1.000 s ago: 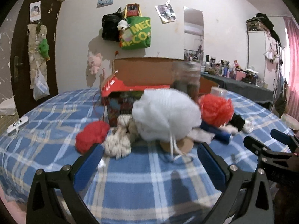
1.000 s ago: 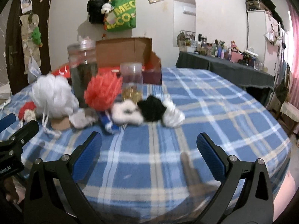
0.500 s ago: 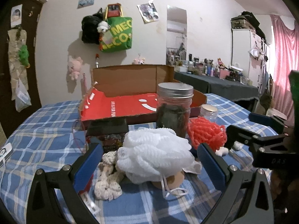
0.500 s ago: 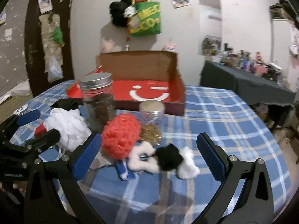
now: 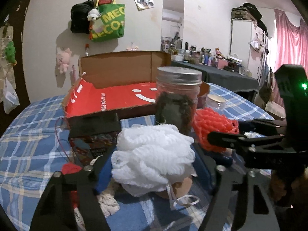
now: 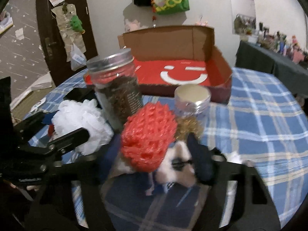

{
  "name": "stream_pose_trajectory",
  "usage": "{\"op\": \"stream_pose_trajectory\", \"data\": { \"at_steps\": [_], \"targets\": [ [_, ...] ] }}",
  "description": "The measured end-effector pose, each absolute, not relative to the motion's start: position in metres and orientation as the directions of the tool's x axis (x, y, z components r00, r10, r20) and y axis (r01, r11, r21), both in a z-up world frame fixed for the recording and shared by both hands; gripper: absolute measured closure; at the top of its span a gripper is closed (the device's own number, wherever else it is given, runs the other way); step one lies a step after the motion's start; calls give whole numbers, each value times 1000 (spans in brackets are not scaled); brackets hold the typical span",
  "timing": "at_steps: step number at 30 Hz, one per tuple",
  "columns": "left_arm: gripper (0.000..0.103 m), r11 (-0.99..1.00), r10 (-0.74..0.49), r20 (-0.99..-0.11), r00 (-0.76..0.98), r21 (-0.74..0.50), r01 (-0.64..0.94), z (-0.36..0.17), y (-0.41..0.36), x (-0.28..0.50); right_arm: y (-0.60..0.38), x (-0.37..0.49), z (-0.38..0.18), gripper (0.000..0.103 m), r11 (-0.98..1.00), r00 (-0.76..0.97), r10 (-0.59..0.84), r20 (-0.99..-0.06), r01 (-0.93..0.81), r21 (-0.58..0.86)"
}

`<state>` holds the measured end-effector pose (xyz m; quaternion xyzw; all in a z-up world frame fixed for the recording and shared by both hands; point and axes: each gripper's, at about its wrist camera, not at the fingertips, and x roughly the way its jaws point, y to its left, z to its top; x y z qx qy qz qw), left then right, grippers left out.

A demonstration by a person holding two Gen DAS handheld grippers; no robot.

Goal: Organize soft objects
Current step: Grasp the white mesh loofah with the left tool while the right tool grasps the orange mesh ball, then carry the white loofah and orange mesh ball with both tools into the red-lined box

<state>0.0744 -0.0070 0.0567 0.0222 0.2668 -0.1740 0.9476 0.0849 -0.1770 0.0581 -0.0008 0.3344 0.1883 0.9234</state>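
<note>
Jar (image 6: 115,88) of dark fibres, empty red box (image 6: 179,71)

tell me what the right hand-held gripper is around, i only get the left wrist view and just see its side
observer: The red mesh pouf sits between the jaws of the right hand-held gripper. The jaws have just been closing, and blur hides whether the pads press it.
operator: anything else in there
observer: Yes, a white and black fluffy piece lies between the pouf and the finger on the picture's right.
operator: whats in the small jar behind it
observer: The small jar holds golden, tangled stuff at the bottom.
</note>
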Motion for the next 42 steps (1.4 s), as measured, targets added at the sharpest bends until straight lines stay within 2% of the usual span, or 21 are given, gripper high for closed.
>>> {"op": "stream_pose_trajectory", "data": {
  "at_steps": [4, 7, 12, 28, 42],
  "targets": [
    [53, 935, -327, -495, 805, -47, 351, 59, -5, 70, -181, 84, 53, 64, 904, 669, 415, -616, -382, 194],
    [62, 932, -336, -487, 806, -53, 357, 63, -4, 68, -181, 79, 54, 65, 903, 677, 415, -607, -386, 186],
    [71, 930, -345, -477, 809, -55, 364, 69, -4, 65, -181, 76, 56, 66, 902, 680, 420, -602, -388, 191],
    [73, 925, -368, -411, 834, -68, 374, 99, 3, 51, -187, 57, 84, 66, 908, 734, 407, -544, -388, 156],
    [73, 949, -309, -324, 894, -38, 314, 135, 30, 56, -209, 50, 123, 66, 936, 807, 346, -479, -331, 118]
  ]
}}
